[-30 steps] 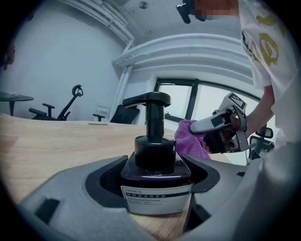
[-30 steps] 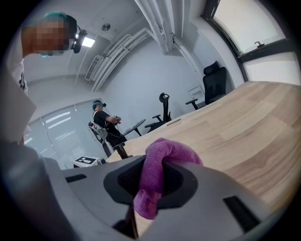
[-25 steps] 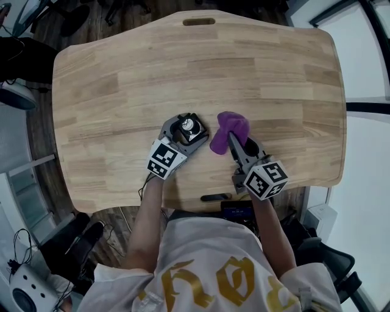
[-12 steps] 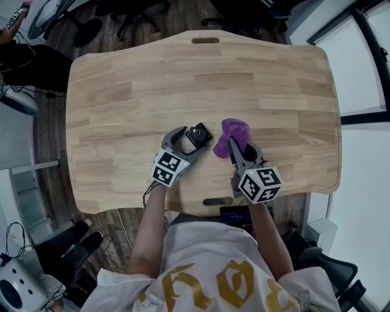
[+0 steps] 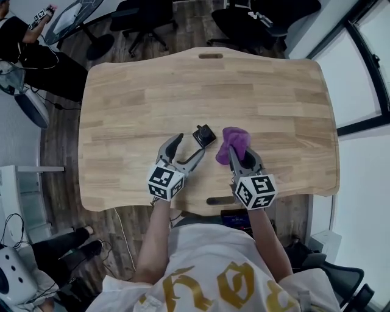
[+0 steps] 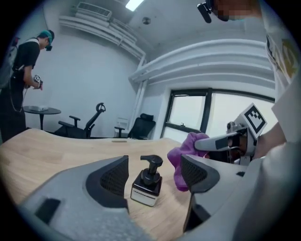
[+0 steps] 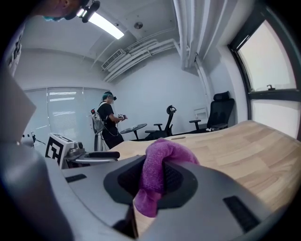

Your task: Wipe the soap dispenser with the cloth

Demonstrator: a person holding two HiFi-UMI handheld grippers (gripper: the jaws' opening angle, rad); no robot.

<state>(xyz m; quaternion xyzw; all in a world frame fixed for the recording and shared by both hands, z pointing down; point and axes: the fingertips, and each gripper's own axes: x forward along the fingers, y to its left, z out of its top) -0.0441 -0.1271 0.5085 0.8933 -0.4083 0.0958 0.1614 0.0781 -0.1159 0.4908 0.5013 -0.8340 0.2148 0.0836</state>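
Observation:
The small black soap dispenser with a pump top stands upright on the wooden table, untouched. My left gripper is open just short of it, and the dispenser shows ahead between the jaws. The purple cloth lies bunched right of the dispenser, a small gap apart. My right gripper is shut on the cloth, which hangs folded between its pads. From the left gripper view, the cloth and the right gripper sit just right of the dispenser.
The table has a slot at its far edge and another at the near edge. Office chairs stand beyond the far edge. A person stands by a small round table, well away. Windows run along the right side.
My left gripper let go of the dispenser and drew back toward me, leaving it standing on the table. The right gripper kept hold of the cloth beside it.

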